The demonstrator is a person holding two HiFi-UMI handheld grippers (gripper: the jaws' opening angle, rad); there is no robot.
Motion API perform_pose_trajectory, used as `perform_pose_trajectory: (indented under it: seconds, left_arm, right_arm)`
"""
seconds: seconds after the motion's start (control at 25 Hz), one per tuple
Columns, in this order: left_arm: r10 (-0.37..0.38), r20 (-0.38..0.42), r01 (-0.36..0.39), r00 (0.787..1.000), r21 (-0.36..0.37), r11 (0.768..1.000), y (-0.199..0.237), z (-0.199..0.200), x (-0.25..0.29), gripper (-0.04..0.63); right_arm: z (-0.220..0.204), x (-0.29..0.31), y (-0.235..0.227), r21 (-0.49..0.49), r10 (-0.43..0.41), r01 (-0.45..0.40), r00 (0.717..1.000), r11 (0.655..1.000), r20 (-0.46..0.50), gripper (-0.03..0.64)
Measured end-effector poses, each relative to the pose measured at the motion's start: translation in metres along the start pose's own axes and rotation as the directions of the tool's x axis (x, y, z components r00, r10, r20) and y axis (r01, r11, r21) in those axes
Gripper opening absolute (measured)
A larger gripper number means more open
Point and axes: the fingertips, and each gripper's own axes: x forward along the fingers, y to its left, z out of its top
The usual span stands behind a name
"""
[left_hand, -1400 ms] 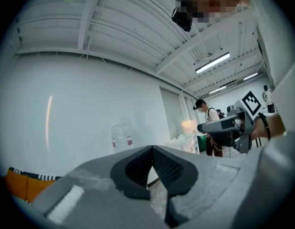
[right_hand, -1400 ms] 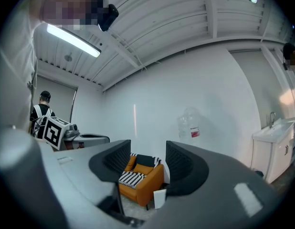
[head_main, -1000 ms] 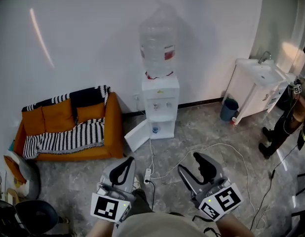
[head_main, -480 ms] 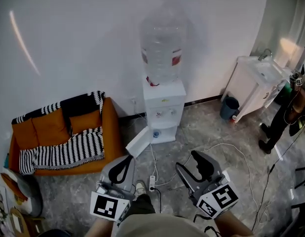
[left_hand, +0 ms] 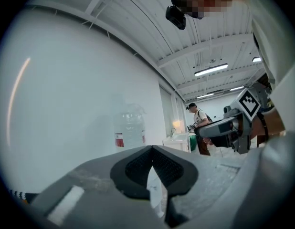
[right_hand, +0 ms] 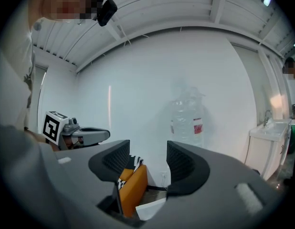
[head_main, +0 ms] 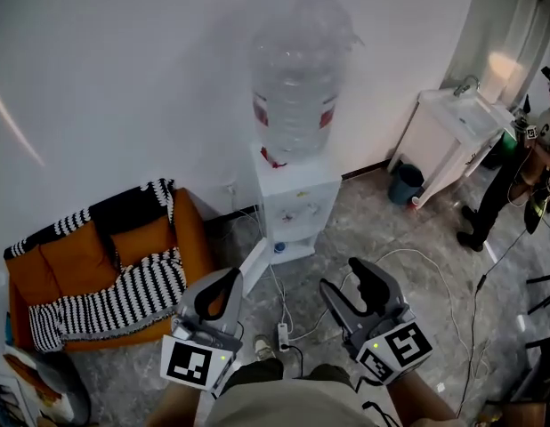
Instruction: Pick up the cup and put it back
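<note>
Centre frame, a boxy white water dispenser point(head_main: 297, 198) carries a clear, ribbed plastic bottle point(head_main: 297, 69); the small blue cup point(head_main: 277, 247) sits in its open lower compartment, the flat door point(head_main: 254, 269) swung out. In the lower foreground, the left gripper point(head_main: 230, 277) has its textured black pads pressed together on nothing, while the right gripper point(head_main: 343, 275) holds its jaws parted and empty. At lower left, an orange sofa point(head_main: 79, 261) wears a black-and-white striped throw point(head_main: 124, 296); grey veined stone floor point(head_main: 391, 225) spreads right

Two grippers point(head_main: 223, 285) point(head_main: 349, 285), one water dispenser point(head_main: 297, 198), one orange sofa point(head_main: 79, 261), one sink point(head_main: 466, 118), one bin point(head_main: 406, 183), one bystander point(head_main: 515, 176).
</note>
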Motion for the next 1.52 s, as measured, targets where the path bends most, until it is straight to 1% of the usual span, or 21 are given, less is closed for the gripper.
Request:
perform_pose_trajectory:
  seconds: [0.2,0.32,0.4,0.48,0.64,0.76,0.88,0.96,1.2,1.4,1.52]
  left_arm:
    - [-0.028,-0.005,0.028,1.000,-0.011,1.000,0.026,-0.007,0.016,0.003]
    - [-0.029,-0.014,0.029,0.999,-0.020,0.999,0.035,-0.011,0.023,0.003]
    - [-0.023,-0.018,0.023,1.000,-0.012,1.000,0.040,-0.014,0.030,0.003]
    - [-0.006,-0.021,0.006,1.000,-0.006,1.000,0.045,-0.015,0.039,0.003]
    - [0.046,-0.035,-0.048,0.998,-0.038,0.998,0.052,-0.019,0.054,0.003]
    - [0.065,-0.039,-0.067,0.997,-0.033,0.997,0.054,-0.027,0.064,0.003]
    - [0.084,-0.051,-0.087,0.995,-0.059,0.994,0.056,-0.038,0.077,0.003]
    - [0.093,-0.053,-0.096,0.994,-0.064,0.993,0.060,-0.048,0.086,0.003]
    - [0.114,-0.048,-0.116,0.992,-0.050,0.992,0.069,-0.091,0.113,0.003]
    - [0.137,-0.024,-0.138,0.990,-0.029,0.990,0.079,-0.136,0.140,0.003]
    - [0.143,-0.026,-0.144,0.989,-0.042,0.989,0.084,-0.175,0.149,0.003]
  right_arm:
    - [-0.002,0.029,-0.004,0.007,-0.023,0.023,1.000,1.000,-0.015,0.252]
    - [-0.006,0.038,-0.007,0.011,-0.019,0.020,0.999,1.000,-0.032,0.252]
    - [-0.010,0.045,-0.013,0.013,-0.011,0.012,0.999,1.000,-0.048,0.252]
    - [-0.015,0.053,-0.019,0.020,0.000,0.001,0.998,1.000,-0.059,0.253]
    - [-0.017,0.069,-0.031,0.018,0.034,-0.033,0.997,0.999,-0.063,0.253]
    - [-0.022,0.081,-0.045,0.026,0.048,-0.047,0.997,0.999,-0.064,0.255]
    - [-0.030,0.094,-0.059,0.022,0.056,-0.054,0.996,0.998,-0.070,0.258]
    - [-0.037,0.105,-0.068,0.018,0.063,-0.062,0.996,0.998,-0.070,0.259]
    - [-0.078,0.133,-0.088,0.035,0.087,-0.084,0.993,0.996,-0.074,0.261]
    - [-0.133,0.164,-0.100,0.010,0.118,-0.118,0.988,0.993,-0.098,0.268]
    - [-0.169,0.182,-0.108,0.000,0.125,-0.126,0.988,0.992,-0.085,0.270]
